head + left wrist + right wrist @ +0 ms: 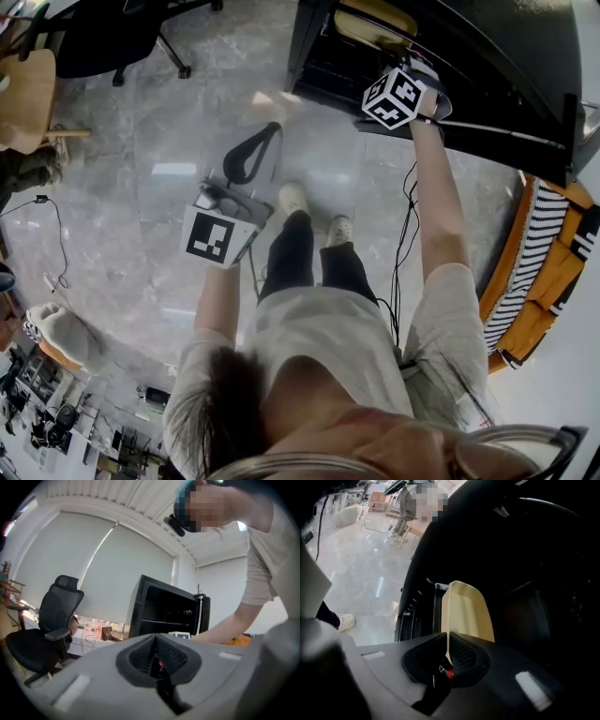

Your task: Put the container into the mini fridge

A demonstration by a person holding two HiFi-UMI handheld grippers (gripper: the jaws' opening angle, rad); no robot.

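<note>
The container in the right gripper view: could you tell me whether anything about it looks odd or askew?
Only the hold: the right gripper pinches the container by one thin rim edge, a slight grip, with the rest jutting forward into the fridge. No spill or damage shows.

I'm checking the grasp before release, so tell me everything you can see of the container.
The container is a shallow, pale yellow tray with rounded corners and a raised rim. It looks like smooth plastic, and no contents show. The right gripper is shut on its near rim, and it extends away from the jaws into the dark inside of the black mini fridge. Only the jaws visibly touch it. Whether it rests on a shelf cannot be told.
</note>
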